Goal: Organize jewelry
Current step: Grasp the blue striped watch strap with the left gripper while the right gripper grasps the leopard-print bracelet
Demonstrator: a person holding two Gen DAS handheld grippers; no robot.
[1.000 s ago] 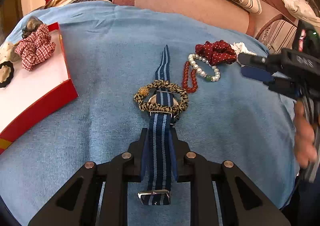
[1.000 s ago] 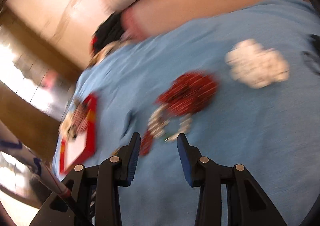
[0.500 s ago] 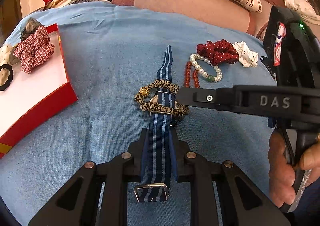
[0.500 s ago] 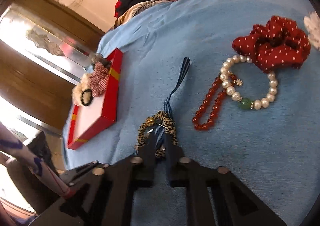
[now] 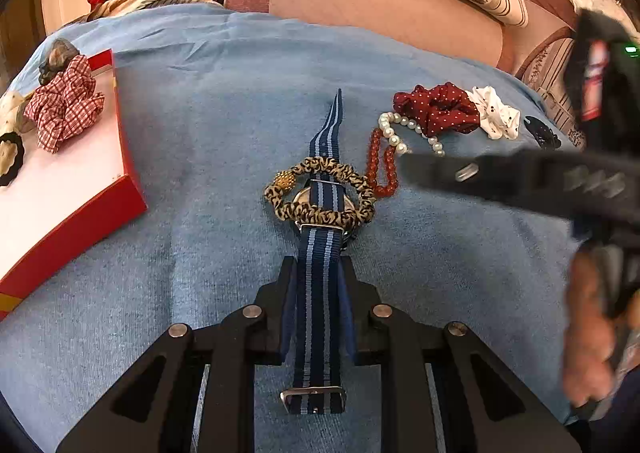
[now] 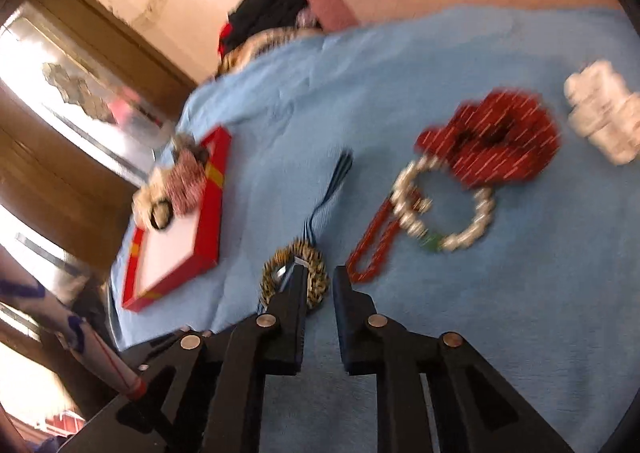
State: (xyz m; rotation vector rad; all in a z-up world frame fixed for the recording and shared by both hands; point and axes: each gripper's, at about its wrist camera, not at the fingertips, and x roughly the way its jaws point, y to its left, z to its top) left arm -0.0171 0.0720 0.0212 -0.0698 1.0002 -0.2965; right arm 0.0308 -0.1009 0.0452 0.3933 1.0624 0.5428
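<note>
My left gripper is shut on the blue striped strap of a watch that lies on the blue cloth. A leopard-print scrunchie lies ringed over the watch face. My right gripper is open, its jaws slightly apart, right at the scrunchie; it also shows blurred in the left wrist view. A pearl bracelet, a red bead bracelet and a red dotted scrunchie lie to the right.
A red tray at the left holds a red checked scrunchie and other hair ties. A white scrunchie and a dark clip lie at the far right. Pillows and clothes are behind the cloth.
My right gripper has opened a little and pulled back slightly from over the leopard scrunchie. My left gripper keeps its hold on the watch strap and has barely moved.
</note>
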